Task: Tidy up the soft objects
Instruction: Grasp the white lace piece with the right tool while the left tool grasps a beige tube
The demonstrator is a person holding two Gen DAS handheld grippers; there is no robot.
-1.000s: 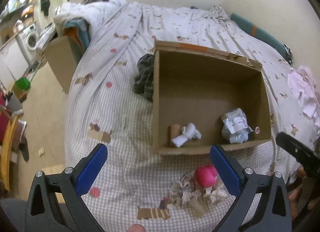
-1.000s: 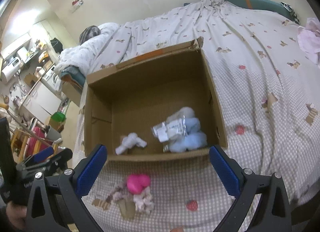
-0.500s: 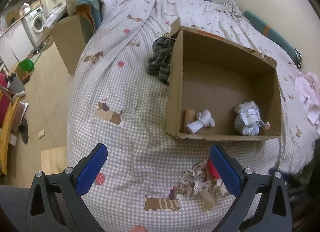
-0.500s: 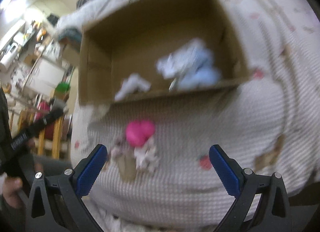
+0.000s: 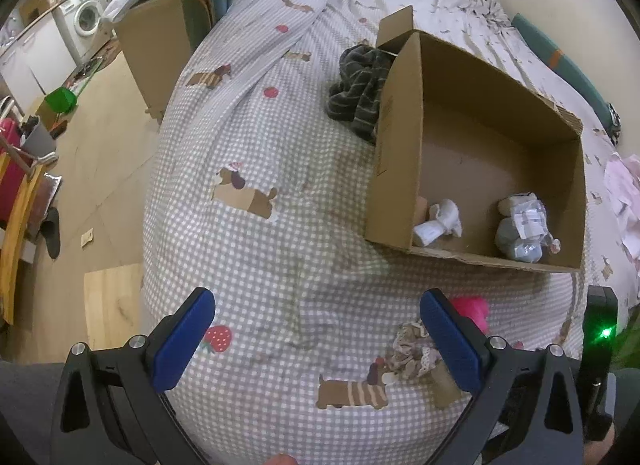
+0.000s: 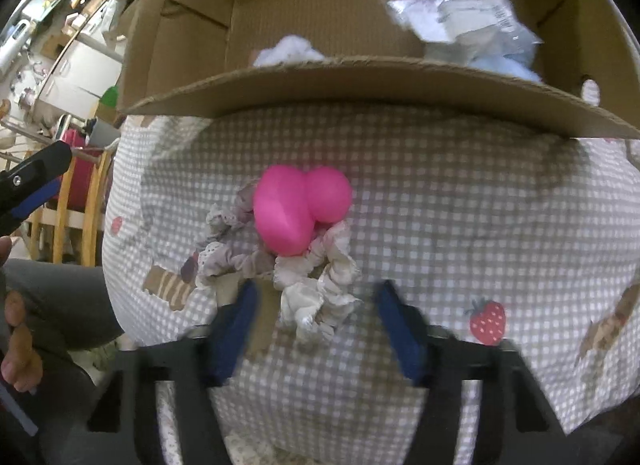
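Note:
A pink soft toy lies on the checked bedspread on top of frilly scrunchies, just in front of a cardboard box. My right gripper is open, its blue fingers on either side of the scrunchies, not gripping. In the left wrist view my left gripper is open and empty above the bedspread; the pink toy and scrunchies lie by its right finger. The box holds a white sock and a wrapped grey-blue bundle.
A dark striped garment lies against the box's far left side. Pink clothing lies at the bed's right edge. A second cardboard box stands beside the bed, with floor, a chair and a washing machine to the left.
My right gripper has dropped close to the pink toy and scrunchies and its fingers have narrowed around them. My left gripper has swung left, away from the box.

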